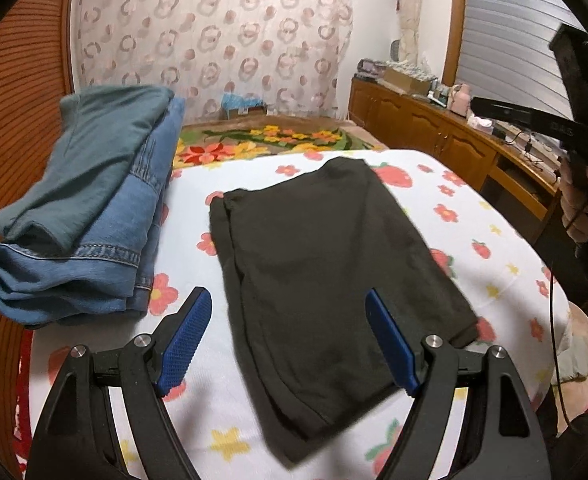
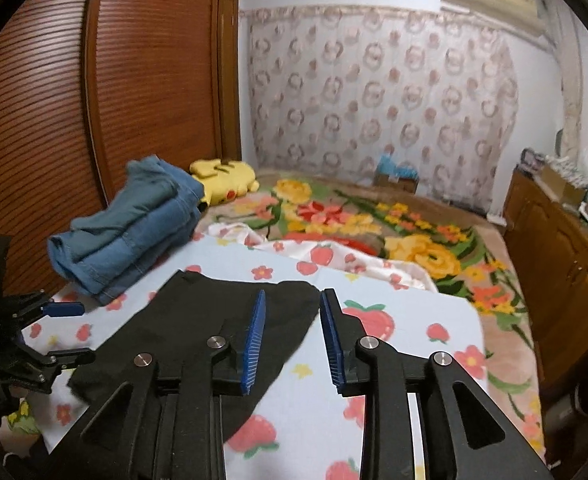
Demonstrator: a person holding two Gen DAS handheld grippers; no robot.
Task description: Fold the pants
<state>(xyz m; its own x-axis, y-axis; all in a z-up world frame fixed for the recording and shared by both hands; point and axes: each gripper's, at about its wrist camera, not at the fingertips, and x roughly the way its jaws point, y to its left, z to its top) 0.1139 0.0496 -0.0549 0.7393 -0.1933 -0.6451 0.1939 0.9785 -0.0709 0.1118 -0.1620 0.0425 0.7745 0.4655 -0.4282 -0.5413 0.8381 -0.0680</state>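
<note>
Folded black pants point(image 1: 326, 280) lie flat on the white strawberry-print sheet point(image 1: 474, 216), also in the right wrist view point(image 2: 214, 328). My left gripper point(image 1: 288, 304) is wide open and empty, hovering over the near end of the pants; it also shows at the left of the right wrist view point(image 2: 68, 332). My right gripper point(image 2: 292, 304) is open with a narrower gap and empty, above the pants' right edge. It shows at the far right of the left wrist view point(image 1: 534, 120), held in a hand.
A stack of folded blue jeans and a teal garment point(image 1: 86, 216) sits at the left of the sheet point(image 2: 134, 224). A floral blanket point(image 2: 394, 224) and yellow plush point(image 2: 226, 178) lie behind. A wooden wardrobe point(image 2: 54, 120) is left, a cabinet point(image 1: 434, 128) right.
</note>
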